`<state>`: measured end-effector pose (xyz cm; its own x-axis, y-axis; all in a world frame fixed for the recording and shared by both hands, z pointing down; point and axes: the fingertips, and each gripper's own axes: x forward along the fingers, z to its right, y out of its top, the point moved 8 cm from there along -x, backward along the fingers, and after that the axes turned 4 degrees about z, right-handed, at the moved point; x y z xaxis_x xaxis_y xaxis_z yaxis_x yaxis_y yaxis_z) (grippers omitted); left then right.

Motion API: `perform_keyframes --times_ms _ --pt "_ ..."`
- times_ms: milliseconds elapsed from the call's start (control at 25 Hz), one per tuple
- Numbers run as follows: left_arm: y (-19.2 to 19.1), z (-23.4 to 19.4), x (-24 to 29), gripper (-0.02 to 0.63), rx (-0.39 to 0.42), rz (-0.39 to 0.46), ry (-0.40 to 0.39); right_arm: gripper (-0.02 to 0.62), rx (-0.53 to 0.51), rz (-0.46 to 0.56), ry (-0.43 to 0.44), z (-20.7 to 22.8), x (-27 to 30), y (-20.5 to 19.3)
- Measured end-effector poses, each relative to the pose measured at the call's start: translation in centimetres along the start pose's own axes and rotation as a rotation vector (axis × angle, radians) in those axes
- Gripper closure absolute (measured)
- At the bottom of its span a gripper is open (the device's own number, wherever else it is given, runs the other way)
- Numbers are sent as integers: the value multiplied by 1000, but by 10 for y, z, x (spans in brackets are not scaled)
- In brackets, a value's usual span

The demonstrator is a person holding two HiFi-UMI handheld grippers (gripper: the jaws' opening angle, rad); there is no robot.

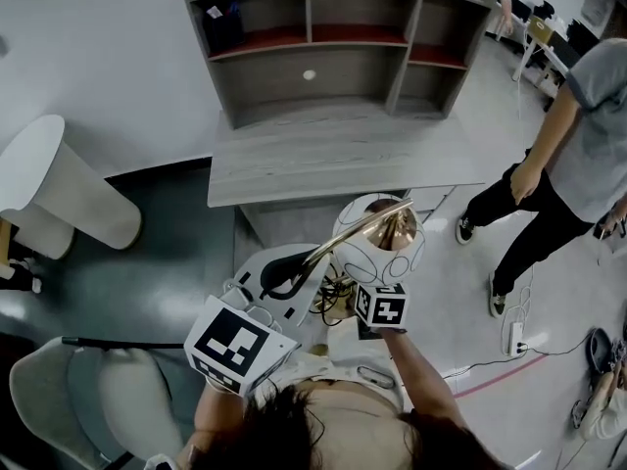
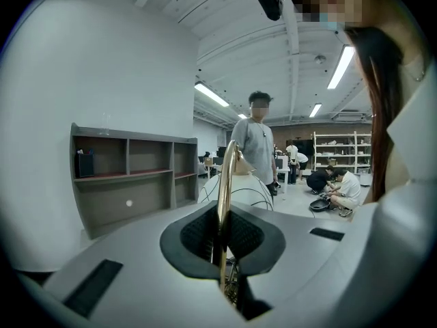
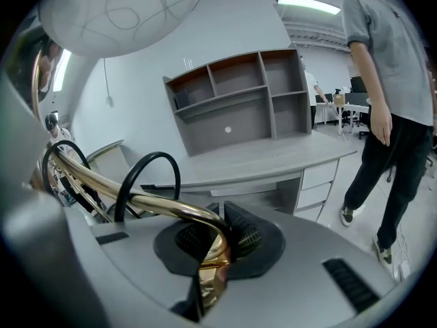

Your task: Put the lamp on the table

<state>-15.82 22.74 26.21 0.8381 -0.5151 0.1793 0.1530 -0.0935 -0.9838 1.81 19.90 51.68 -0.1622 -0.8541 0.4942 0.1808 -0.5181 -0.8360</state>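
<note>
The lamp has a curved brass arm (image 1: 358, 233) and a white globe shade (image 1: 372, 225) with thin dark lines. I hold it in the air in front of the grey wooden table (image 1: 333, 164), below its front edge. My left gripper (image 1: 286, 278) is shut on the brass arm (image 2: 224, 183), with the globe (image 2: 239, 193) beyond it. My right gripper (image 1: 379, 270) is shut on the bent end of the brass tube (image 3: 164, 207). In the right gripper view the globe (image 3: 123, 12) hangs overhead and the table (image 3: 273, 162) lies ahead.
A grey shelf unit (image 1: 333, 47) stands at the back of the table. A person (image 1: 563, 155) stands on the right, close to the table's corner. A white chair (image 1: 59, 194) is at the left. A black cable (image 3: 147, 166) loops off the lamp. A power strip (image 1: 516, 338) lies on the floor.
</note>
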Motion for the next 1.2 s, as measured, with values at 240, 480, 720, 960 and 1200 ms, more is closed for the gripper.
perform_keyframes --times_ms 240,480,720,960,1200 --pt "11 -26 37 595 5 7 0 566 1 -5 8 19 31 28" --pt "21 -51 80 595 15 4 0 566 5 -10 7 44 63 57" --pt "33 -72 117 595 -16 -20 15 566 5 -24 9 66 89 84" --pt "35 -88 150 595 9 -19 29 566 3 -34 28 84 116 99" --pt "36 -93 169 595 -16 -31 76 566 -16 -46 54 98 133 109"
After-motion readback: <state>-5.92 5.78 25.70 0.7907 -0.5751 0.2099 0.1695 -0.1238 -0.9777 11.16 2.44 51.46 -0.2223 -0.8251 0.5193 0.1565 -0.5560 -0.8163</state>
